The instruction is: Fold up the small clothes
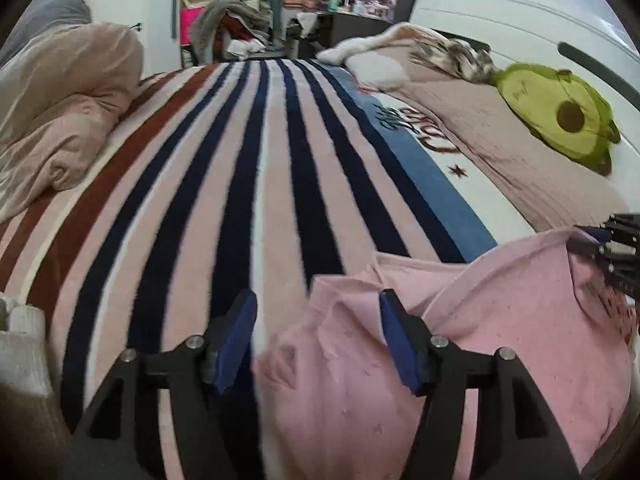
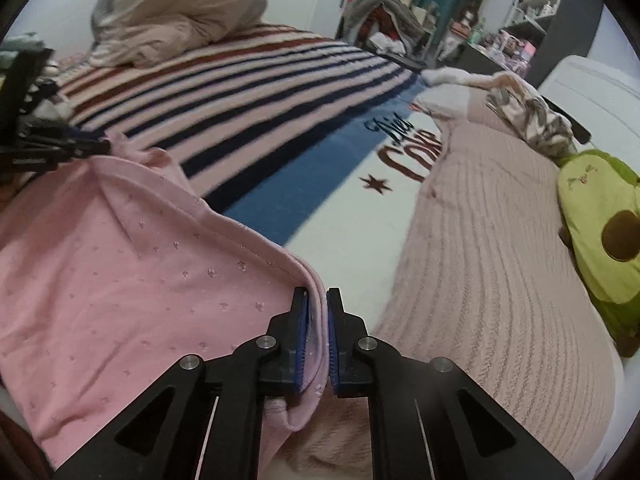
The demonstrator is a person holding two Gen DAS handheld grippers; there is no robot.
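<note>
— Two grippers were on one pink garment (image 2: 120,264), which lay at the near edge of the striped blanket (image 1: 240,168), toward six o'clock in both wrist views. How did you judge it would handle?

— Light and limp, I'd say — thin knit with tiny woven dots, sagging wherever it wasn't held. Nothing fragile or slippery about it, but it would crumple unless taken by a hem or corner.

— And the right gripper (image 2: 318,320)?

— Its jaws were pressed nearly together, pinching the stitched hem at the garment's edge; the cloth ran up between the blue pads (image 2: 302,340) and drooped below them.

— The left gripper (image 1: 316,332)?

— Spread wide. One finger stood over the stripes at about seven o'clock, the other over the pink cloth at five. A raised fold of fabric sat between them, but I couldn't tell whether either pad touched it. It gripped nothing.

— Where would you have it take hold?

— On that near fold or the hem beside it, I'd judge, matching the right side's grip so the cloth could lift evenly. The avocado plush (image 1: 560,116) at two o'clock lay well apart.
</note>
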